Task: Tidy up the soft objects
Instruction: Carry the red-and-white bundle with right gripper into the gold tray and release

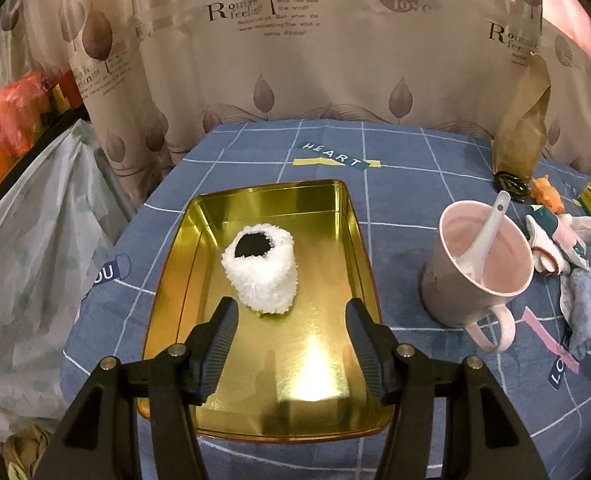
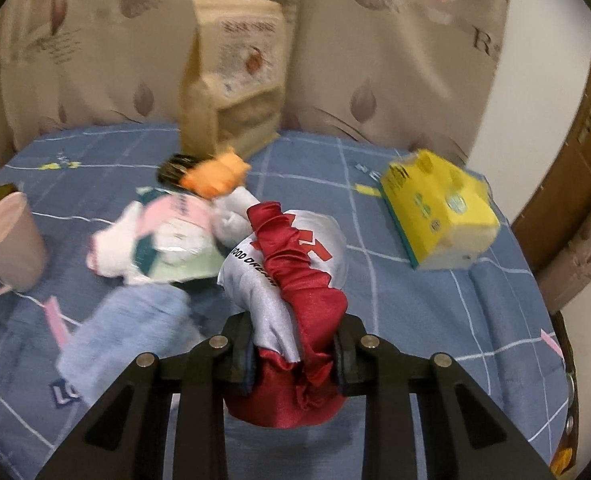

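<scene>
Left black plastic two-finger gripper (image 1: pixel 291 322): 2 angular fingers with ribbed dark-blue pads (image 1: pixel 221 344), 4 round silver screws on the linkage arms. Right black plastic two-finger gripper (image 2: pixel 293 354): same build, 4 silver screws, triangular cut-outs in the outer arms.

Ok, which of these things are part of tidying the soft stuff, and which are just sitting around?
Part of the job:
gold tin tray
white fluffy sock in the tray
red and white satin pouch, held in the right gripper
blue fuzzy cloth
pink and white socks
orange plush

Just lying about:
pink mug with spoon
yellow tissue pack
brown paper bag
</scene>
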The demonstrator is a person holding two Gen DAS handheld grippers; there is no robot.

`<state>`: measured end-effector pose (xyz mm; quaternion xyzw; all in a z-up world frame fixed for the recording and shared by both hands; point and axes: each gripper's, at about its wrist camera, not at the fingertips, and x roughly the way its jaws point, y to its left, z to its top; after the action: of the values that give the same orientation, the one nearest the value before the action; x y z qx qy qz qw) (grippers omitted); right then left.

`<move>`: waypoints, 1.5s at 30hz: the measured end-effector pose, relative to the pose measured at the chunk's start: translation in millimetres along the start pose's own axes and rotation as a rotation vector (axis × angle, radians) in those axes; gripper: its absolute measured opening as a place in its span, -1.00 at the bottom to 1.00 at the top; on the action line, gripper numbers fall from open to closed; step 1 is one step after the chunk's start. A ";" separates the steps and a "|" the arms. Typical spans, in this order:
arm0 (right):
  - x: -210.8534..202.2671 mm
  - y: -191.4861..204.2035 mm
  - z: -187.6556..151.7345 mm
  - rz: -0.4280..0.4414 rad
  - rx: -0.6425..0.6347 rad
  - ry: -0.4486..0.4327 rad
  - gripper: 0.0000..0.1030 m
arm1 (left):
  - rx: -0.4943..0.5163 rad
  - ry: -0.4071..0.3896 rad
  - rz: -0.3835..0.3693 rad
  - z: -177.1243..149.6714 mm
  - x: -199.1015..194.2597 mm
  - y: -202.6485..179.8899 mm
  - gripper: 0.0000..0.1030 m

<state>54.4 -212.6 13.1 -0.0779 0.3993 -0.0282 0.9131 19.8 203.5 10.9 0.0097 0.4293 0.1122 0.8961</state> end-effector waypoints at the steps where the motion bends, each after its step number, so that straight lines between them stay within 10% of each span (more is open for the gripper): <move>1: -2.4 3.4 2.6 0.007 -0.005 -0.006 -0.51 | -0.001 0.000 0.000 0.0 0.2 0.4 0.11; 16: -38.6 87.0 43.1 0.165 -0.140 -0.092 -0.51 | -0.045 -0.006 -0.009 2.6 -2.1 17.3 0.11; 34: -55.5 295.4 59.0 0.484 -0.400 -0.101 -0.51 | -0.163 0.001 0.013 8.6 -8.5 69.3 0.11; 45: -26.3 385.8 71.8 0.519 -0.470 -0.064 -0.50 | -0.236 0.003 0.037 9.7 -6.3 101.2 0.11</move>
<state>85.1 179.5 16.7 -0.1828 0.3723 0.3002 0.8590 3.9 301.6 33.4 -0.0879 0.4144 0.1783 0.8881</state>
